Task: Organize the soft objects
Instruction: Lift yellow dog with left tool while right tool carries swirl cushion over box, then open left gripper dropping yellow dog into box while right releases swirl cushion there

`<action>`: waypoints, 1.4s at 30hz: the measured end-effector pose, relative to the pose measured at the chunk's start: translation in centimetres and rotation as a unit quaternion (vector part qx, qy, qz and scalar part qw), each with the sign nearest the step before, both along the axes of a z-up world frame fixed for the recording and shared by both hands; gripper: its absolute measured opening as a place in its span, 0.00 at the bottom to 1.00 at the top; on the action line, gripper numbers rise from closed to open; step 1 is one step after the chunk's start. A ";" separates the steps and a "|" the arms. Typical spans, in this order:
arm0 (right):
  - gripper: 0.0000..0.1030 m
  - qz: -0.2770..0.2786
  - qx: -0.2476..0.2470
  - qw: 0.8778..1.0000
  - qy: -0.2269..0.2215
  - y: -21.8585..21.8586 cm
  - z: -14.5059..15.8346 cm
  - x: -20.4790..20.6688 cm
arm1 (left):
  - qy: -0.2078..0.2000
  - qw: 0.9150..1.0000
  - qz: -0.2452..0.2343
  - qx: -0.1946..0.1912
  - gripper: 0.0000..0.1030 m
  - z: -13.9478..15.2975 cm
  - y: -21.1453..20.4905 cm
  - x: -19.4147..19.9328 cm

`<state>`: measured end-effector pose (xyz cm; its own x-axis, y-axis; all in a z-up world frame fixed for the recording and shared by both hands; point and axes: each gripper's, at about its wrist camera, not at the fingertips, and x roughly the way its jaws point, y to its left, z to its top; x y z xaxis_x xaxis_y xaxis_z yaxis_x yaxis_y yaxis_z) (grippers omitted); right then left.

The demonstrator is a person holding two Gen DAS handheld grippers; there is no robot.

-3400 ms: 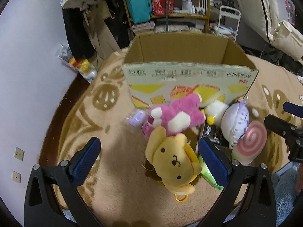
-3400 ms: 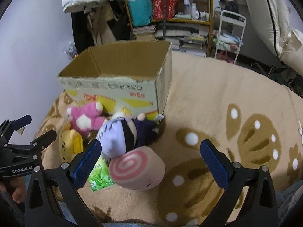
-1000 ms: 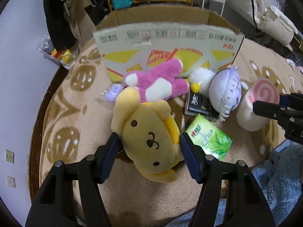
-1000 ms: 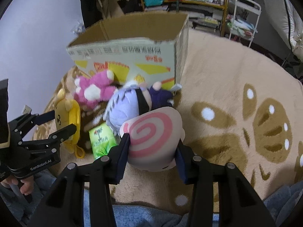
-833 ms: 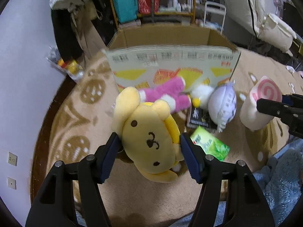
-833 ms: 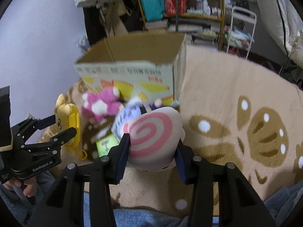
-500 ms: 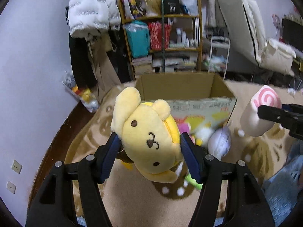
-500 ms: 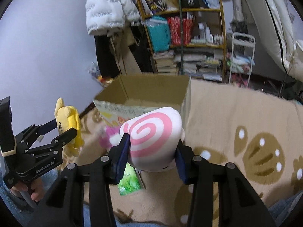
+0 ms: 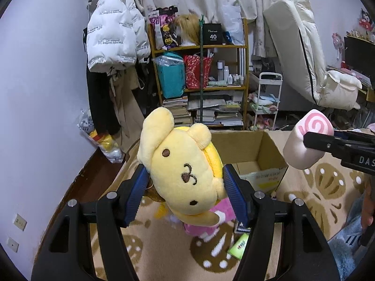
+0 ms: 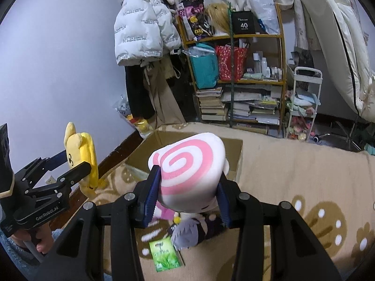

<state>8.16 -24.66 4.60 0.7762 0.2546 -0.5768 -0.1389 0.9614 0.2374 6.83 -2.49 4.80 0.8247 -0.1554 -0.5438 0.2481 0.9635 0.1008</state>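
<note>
Rug point(image 10: 293, 164), tan with brown paw prints and white dots, covers the floor in both views. Behind it a shelf point(image 9: 199, 82) holds books, a teal bag and a red bag, and a white jacket point(image 9: 112, 35) hangs on the wall to its left.

On the rug stands an open box point(image 9: 253, 149), flaps up, its bottom showing and nothing soft visible inside it. In the right wrist view it point(image 10: 234, 159) sits straight ahead, partly hidden by the held plush.

Left gripper point(image 9: 185, 187) is clamped on a yellow dog point(image 9: 180, 171), blue pads pressing both sides of its head, the face turned to the camera. The toy hangs in the air in front of the box's near left corner. From the right wrist view the same gripper point(image 10: 72, 161) and dog point(image 10: 82, 154) appear at the left, held up off the rug.

Right gripper point(image 10: 187, 192) is closed on a pink swirl plush point(image 10: 187, 166), spiral face up toward the lens, raised above the rug before the box. In the left view this plush point(image 9: 307, 140) hovers to the right of the box.

Still on the rug lie a pink plush point(image 9: 208, 220), a purple-haired doll point(image 10: 189, 234) and a green packet point(image 10: 164, 253), close together near the box front.
</note>
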 end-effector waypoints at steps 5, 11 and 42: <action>0.46 0.003 0.007 1.000 -0.004 0.3 -0.2 1.0 | -0.001 1.000 -0.008 0.001 0.63 0.1 -0.3 1.2; 0.46 0.007 0.014 1.000 -0.008 0.3 -0.5 2.4 | -0.006 1.000 -0.014 0.013 0.63 0.0 -1.9 3.0; 0.61 0.028 0.057 0.997 0.033 -0.6 -7.1 9.1 | 0.073 0.997 0.005 0.026 0.84 -6.7 -4.5 11.5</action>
